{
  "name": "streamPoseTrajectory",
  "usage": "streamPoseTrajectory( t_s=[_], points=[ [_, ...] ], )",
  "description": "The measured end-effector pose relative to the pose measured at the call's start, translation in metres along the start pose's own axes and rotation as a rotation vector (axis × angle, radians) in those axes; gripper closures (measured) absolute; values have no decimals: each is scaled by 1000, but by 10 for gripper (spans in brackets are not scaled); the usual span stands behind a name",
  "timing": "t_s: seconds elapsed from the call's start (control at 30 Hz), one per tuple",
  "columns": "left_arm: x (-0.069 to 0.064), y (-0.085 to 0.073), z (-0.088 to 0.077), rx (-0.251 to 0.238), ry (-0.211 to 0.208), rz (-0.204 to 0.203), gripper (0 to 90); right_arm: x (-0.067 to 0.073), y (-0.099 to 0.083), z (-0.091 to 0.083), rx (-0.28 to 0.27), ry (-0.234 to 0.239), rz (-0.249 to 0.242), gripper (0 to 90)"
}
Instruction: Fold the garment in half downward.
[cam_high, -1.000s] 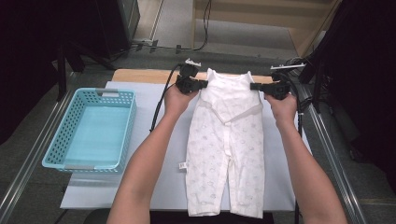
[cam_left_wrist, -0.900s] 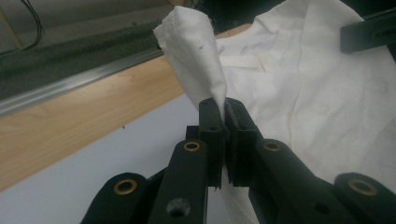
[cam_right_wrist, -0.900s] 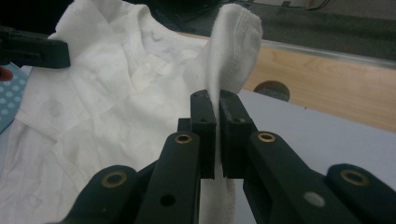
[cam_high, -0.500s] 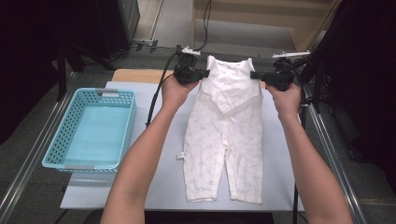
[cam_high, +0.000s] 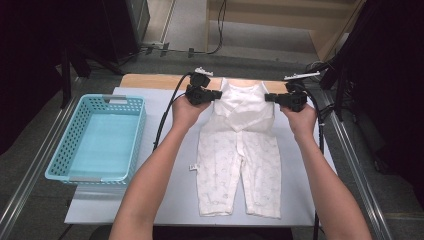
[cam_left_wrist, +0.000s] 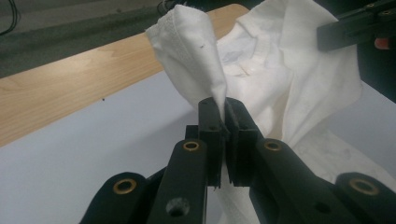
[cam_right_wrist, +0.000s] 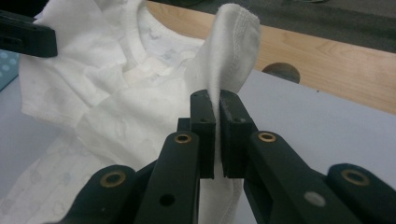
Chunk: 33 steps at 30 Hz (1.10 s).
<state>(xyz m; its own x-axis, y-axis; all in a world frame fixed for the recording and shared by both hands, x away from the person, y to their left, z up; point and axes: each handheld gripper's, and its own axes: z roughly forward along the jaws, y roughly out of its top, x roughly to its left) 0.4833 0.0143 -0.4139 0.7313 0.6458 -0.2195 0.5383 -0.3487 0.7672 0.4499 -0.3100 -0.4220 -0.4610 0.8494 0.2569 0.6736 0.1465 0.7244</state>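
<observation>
You are looking down and forward from the high view over the whole table (cam_high: 150, 200). Each gripper view is peering close along its own jaws, and all three are sharing the white romper (cam_high: 240, 150) (cam_left_wrist: 299, 79) (cam_right_wrist: 116, 107) between the grippers.

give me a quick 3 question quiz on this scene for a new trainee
1. True or false: both grippers are shut on the white baby romper.
2. Where does the blue basket sit relative to the romper? A) on the left gripper's side B) on the right gripper's side C) on top of it
3. Fill in: the left gripper and right gripper each pinch a fold of cloth at the romper's ____ end.

Key: 1 true; 2 A; 3 top (shoulder) end, the end away from the person, with the legs lying flat on the sheet.
</observation>
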Motion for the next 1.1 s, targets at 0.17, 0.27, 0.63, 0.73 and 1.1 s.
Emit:
streamPoseTrajectory(
  t_s=[0.17, 0.27, 0.63, 0.73, 1.1],
  points=[
    [2, -7, 3, 16, -14, -12, 869, -1, -9, 4, 11, 15, 8, 835],
    [3, -11, 4, 24, -20, -20, 868, -1, -14, 5, 24, 23, 12, 835],
    [0, -27, 4, 50, -54, -15, 868, 0, -36, 5, 36, 48, 30, 835],
    [-1, -30, 2, 50, -65, -20, 868, 2, -39, 4, 37, 49, 28, 835],
    [-6, -41, -5, 67, -105, -19, 863, 10, -55, -4, 44, 67, 32, 835]
  ],
)
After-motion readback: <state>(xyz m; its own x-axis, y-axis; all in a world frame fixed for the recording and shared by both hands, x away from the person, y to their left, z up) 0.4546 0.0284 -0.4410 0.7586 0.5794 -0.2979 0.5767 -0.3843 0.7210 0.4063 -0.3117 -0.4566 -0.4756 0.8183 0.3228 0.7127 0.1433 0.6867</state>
